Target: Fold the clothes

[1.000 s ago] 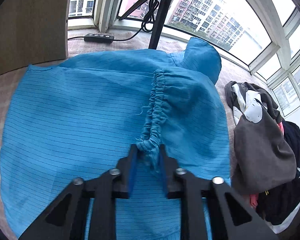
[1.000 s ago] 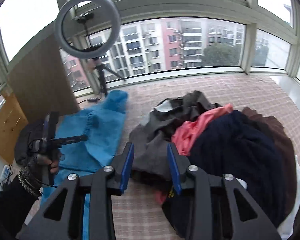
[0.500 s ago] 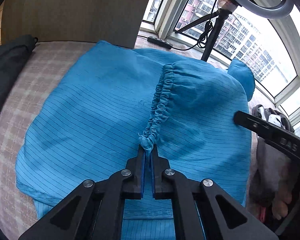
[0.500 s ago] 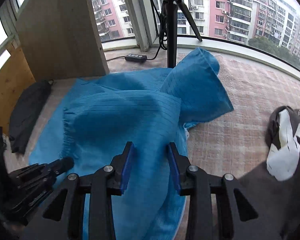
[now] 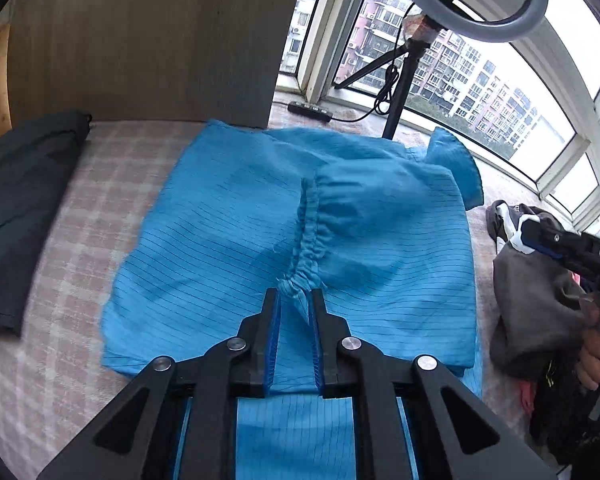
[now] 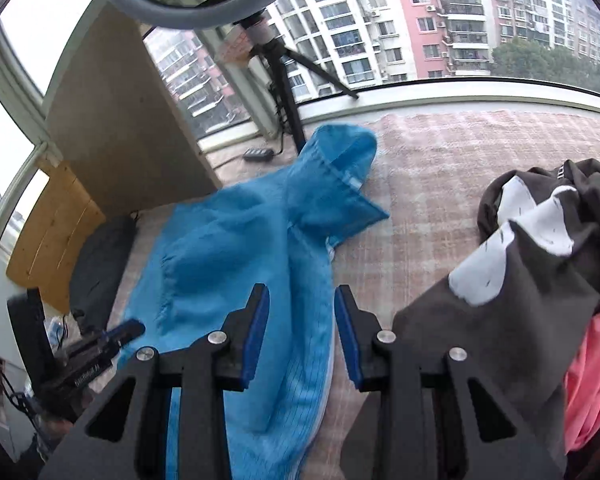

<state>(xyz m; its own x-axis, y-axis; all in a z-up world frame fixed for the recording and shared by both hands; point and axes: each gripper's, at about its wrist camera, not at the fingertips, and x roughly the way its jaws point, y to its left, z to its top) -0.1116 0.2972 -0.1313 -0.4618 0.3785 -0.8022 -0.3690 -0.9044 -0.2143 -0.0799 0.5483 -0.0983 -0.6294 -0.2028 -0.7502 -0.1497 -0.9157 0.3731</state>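
Observation:
A blue striped hooded garment (image 5: 220, 240) lies spread on the checked bed cover. One sleeve (image 5: 380, 220) is folded across its body, with the gathered elastic cuff (image 5: 300, 276) pointing at me. My left gripper (image 5: 296, 300) is open, and the cuff's tip lies loosely between its fingertips. In the right wrist view the same garment (image 6: 228, 248) stretches away, hood (image 6: 340, 168) at the far end. My right gripper (image 6: 300, 308) hovers open over the garment's right edge, holding nothing.
A heap of grey, white, pink and dark clothes (image 6: 540, 280) lies to the right (image 5: 540, 292). A dark garment (image 5: 20, 200) lies on the left. A ring-light tripod (image 5: 404, 80), a power strip (image 5: 310, 110) and a wooden board (image 5: 140, 40) stand behind.
My left gripper closed on the cuff, carried the sleeve across the garment, and has now opened its fingers. My right gripper swung from the clothes heap to the blue garment's right edge.

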